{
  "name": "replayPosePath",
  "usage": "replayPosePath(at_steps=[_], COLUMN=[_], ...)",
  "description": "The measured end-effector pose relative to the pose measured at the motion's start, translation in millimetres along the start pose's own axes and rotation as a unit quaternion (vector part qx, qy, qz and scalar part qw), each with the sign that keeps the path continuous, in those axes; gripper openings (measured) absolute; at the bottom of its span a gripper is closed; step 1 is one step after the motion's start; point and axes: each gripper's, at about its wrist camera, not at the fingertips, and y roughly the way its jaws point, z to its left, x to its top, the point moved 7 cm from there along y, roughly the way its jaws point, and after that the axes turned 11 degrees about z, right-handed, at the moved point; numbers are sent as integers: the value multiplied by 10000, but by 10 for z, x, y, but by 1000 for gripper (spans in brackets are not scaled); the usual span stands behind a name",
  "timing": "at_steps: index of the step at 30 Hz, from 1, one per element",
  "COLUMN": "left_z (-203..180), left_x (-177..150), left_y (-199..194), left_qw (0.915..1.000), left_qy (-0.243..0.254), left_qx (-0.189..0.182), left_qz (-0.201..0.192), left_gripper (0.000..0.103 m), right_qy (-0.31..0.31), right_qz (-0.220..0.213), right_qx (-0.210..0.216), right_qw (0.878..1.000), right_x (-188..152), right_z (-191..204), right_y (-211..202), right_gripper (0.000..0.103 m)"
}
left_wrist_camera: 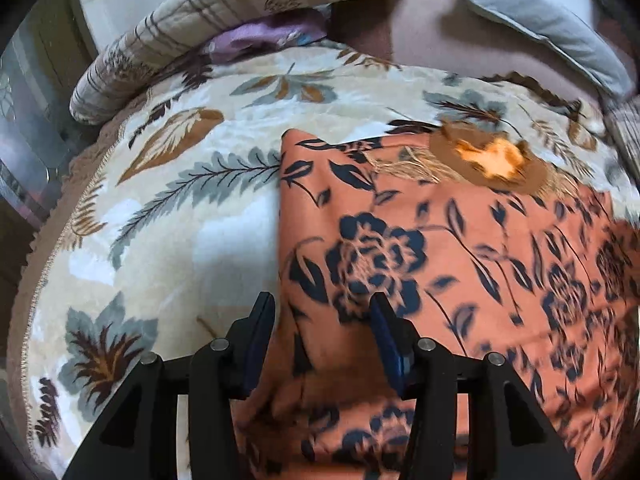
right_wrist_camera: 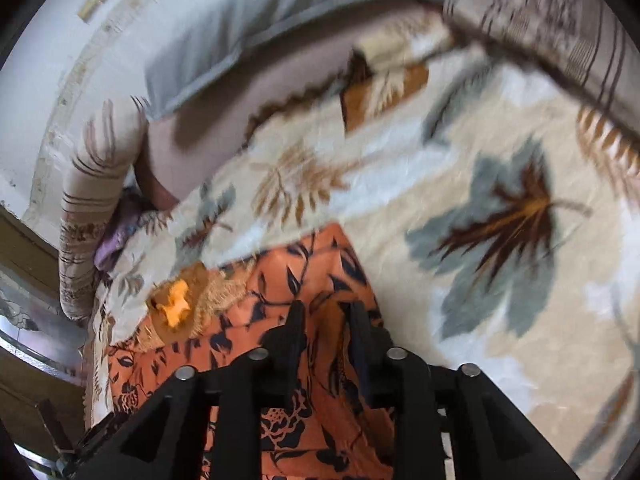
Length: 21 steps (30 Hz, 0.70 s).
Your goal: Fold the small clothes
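Both grippers' jaws apart over orange garment.

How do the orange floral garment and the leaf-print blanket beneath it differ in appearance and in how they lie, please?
The orange floral garment is rust-orange with dark navy flowers; the leaf-print blanket is cream with grey and brown leaves. The garment is small and folded with a straight edge; the blanket spreads wide beneath it. Both are patterned fabric.

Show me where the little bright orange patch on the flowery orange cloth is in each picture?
Left wrist view: the bright orange patch sits upper right, at the far end of the orange floral cloth.
Right wrist view: it sits lower left, at the cloth's left edge.
Shared landmark: the leaf-print blanket under the cloth.
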Motion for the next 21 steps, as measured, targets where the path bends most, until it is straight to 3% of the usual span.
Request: replayPosePath(at_steps=[5,7,16,21], left_z=[-31,-33,-60,-85], left_x=[-189,-231,-268,-234], left_y=[-179,-237,-531,-566], left_qw=[9999,9999,9994,9986], left_qy=[-19,-21,-41,-139], left_qx=[-131,-116,-220,-338], left_qz=[31,25,-255,-383], left_gripper=[51,51,51,51], right_qy=[-256,-206,166,227], right_qz=[-609,-650,-815,-767], right_qx=[-441,-491,-172,417], right_qw=[9968,9965,9964,9959], right_x=[-5,7,28,-11], right_z=[-56,-101,-239,-204], right_y=[-405,-444,-656,-823], right_gripper=[29,30,30,30])
